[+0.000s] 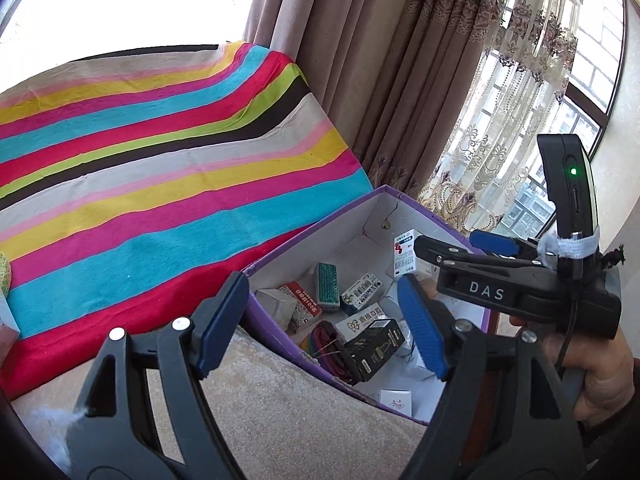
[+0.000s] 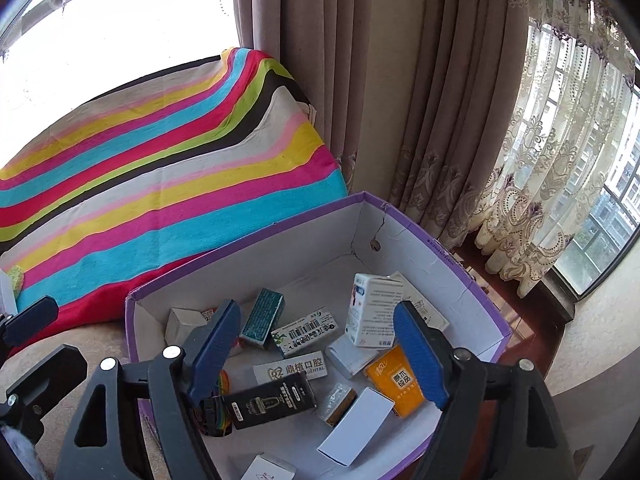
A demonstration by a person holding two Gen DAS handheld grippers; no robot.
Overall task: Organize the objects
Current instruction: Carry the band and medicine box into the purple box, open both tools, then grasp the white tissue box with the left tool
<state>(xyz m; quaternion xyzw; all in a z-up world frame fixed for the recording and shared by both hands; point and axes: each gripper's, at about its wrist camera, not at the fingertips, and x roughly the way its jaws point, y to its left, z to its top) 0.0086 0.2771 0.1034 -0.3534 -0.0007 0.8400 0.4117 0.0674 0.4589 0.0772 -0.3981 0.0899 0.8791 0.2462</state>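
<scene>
A purple-edged cardboard box [image 1: 312, 222] [image 2: 248, 240] with white inside walls holds several small packages. Among them are a black carton [image 1: 374, 348] [image 2: 270, 404], a teal carton [image 1: 327, 287] [image 2: 262, 318], an upright white carton [image 2: 374, 310], an orange packet [image 2: 396, 380] and a white card [image 2: 356, 426]. My left gripper [image 1: 320, 280] hangs open over the box's near left corner, nothing between its blue pads. My right gripper [image 2: 317, 306] is open above the box's middle, also holding nothing. In the left wrist view, the right gripper [image 1: 460, 246] reaches in from the right.
The box rests on a beige cushion [image 1: 280, 412] beside a bright striped cloth [image 1: 160, 200] [image 2: 160, 184]. Brown curtains [image 1: 380, 80] and a lace curtain over the window [image 2: 560, 200] stand behind. A person's hand [image 1: 600, 376] holds the right gripper's handle.
</scene>
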